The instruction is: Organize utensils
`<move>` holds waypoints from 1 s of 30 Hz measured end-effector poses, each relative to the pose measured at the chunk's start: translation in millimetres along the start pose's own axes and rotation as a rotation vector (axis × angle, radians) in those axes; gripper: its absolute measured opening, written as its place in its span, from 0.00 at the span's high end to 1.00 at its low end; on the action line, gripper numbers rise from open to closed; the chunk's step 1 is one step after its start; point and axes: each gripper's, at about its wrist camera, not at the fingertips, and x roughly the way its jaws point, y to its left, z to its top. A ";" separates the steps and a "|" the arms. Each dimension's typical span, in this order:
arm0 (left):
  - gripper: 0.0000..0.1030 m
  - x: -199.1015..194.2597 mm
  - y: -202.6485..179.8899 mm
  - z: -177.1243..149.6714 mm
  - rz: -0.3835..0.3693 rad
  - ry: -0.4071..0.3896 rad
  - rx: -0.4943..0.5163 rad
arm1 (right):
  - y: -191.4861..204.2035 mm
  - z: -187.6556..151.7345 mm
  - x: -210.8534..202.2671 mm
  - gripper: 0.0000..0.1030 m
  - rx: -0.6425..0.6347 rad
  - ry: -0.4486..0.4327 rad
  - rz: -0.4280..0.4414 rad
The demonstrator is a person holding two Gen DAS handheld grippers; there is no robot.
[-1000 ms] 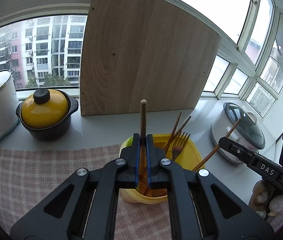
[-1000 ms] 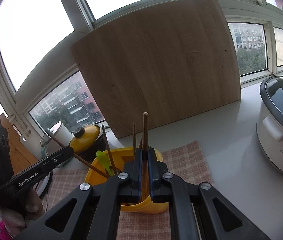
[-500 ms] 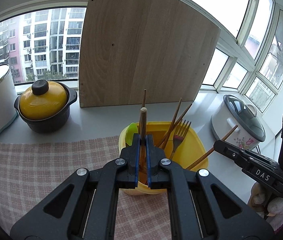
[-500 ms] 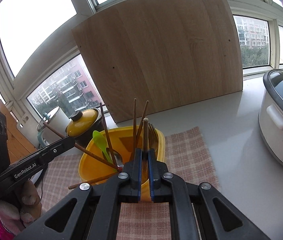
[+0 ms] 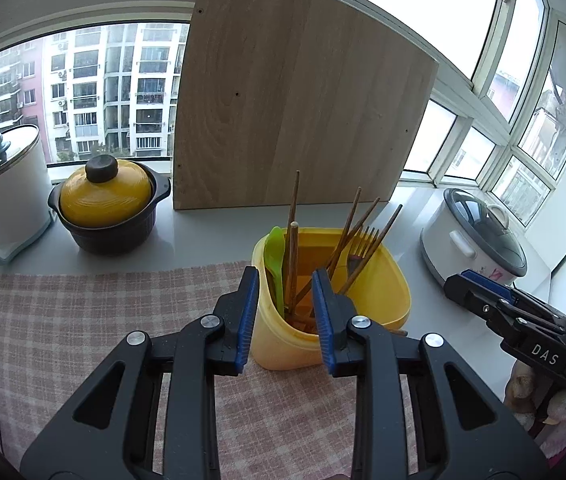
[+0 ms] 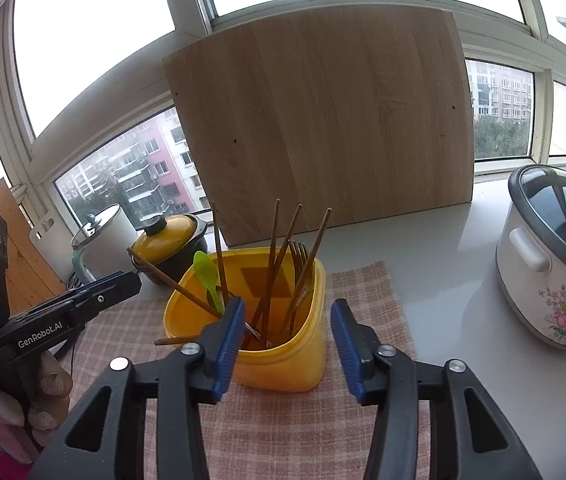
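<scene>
Both tools stand with jaws wide and hold nothing: the left gripper (image 5: pixel 285 312) and the right gripper (image 6: pixel 287 340) each frame the yellow holder (image 6: pixel 279 368) on the checked cloth (image 6: pixel 363 292). Chopsticks (image 6: pixel 273 256), a fork (image 6: pixel 301 264) and a green spoon (image 5: pixel 274 252) stand inside it, leaning toward twelve and one o'clock. Depositing looks complete; next, back away without tipping the holder, then look for any remaining utensils.

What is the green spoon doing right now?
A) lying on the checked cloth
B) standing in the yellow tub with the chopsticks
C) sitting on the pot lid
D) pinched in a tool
B: the green spoon stands inside the yellow tub beside the chopsticks, and both tools are open and hold nothing.
</scene>
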 end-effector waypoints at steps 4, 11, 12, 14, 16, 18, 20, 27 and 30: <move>0.74 -13.0 -1.1 -7.3 0.002 -0.007 0.012 | 8.7 -1.6 -12.6 0.51 -0.028 -0.017 -0.016; 0.74 -43.7 -10.5 -19.1 0.027 -0.024 0.043 | 18.0 -7.7 -36.9 0.36 -0.030 -0.039 -0.003; 0.74 -48.2 -13.3 -21.2 0.039 -0.025 0.058 | 19.4 -8.8 -41.1 0.34 -0.031 -0.041 0.001; 0.64 -57.0 -18.1 -26.8 0.050 -0.026 0.076 | 22.3 -11.4 -49.6 0.27 -0.038 -0.052 0.002; 0.52 -66.3 -21.0 -32.6 0.044 -0.026 0.073 | 25.3 -13.9 -58.6 0.26 -0.047 -0.064 0.000; 0.48 -74.8 -23.6 -37.9 0.038 -0.028 0.070 | 27.9 -16.8 -66.6 0.22 -0.054 -0.074 -0.006; 0.47 -81.1 -26.4 -42.4 0.042 -0.028 0.076 | 29.4 -20.4 -73.0 0.22 -0.057 -0.077 -0.008; 0.30 -101.8 -37.6 -58.9 0.085 -0.044 0.089 | 33.9 -31.7 -94.3 0.07 -0.078 -0.114 -0.034; 0.21 -109.0 -39.6 -64.6 0.104 -0.056 0.083 | 34.1 -35.6 -101.5 0.01 -0.078 -0.127 -0.031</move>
